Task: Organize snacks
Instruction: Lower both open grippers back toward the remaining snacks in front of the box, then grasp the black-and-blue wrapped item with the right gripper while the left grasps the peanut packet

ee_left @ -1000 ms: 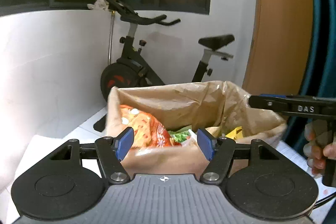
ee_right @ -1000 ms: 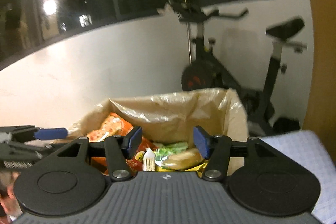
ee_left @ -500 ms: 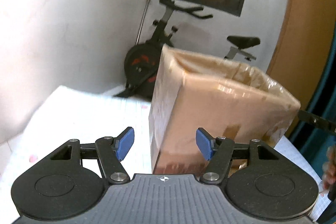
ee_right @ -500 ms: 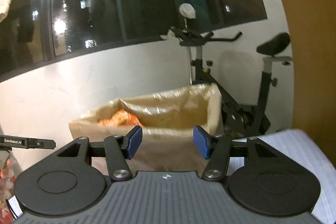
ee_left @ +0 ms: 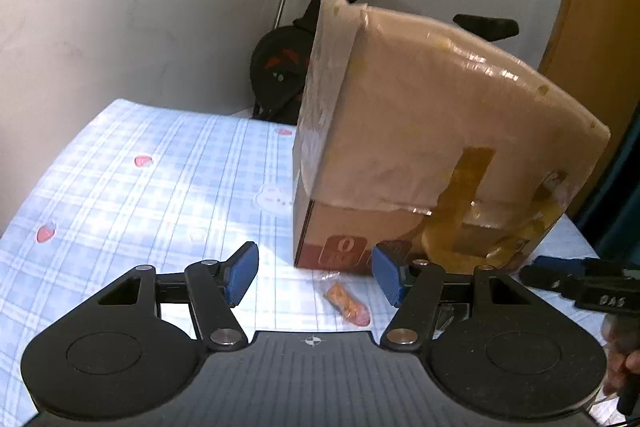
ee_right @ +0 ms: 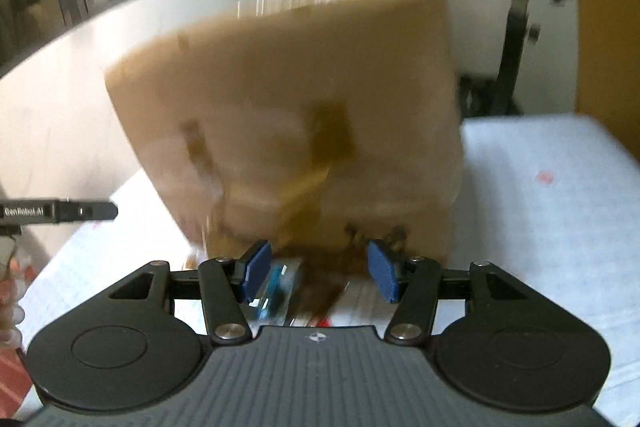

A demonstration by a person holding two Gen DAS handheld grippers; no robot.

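Cardboard box (ee_left: 420,147), lined with a plastic bag folded over its rim and patched with brown tape, stands on the blue checked tablecloth (ee_left: 140,187). Just in front of the box's near bottom edge lies a small orange snack packet (ee_left: 347,303), apart from the cardboard. The left gripper (ee_left: 314,277) hangs over that packet with its blue pads wide apart, holding nothing. In the right wrist view the box is smeared by motion blur; the right gripper (ee_right: 318,277) is also spread wide and empty, close to the box's base, and between its fingers sits what may be a blue-and-clear wrapper (ee_right: 276,291). Behind the box stands an exercise bike (ee_left: 288,59).
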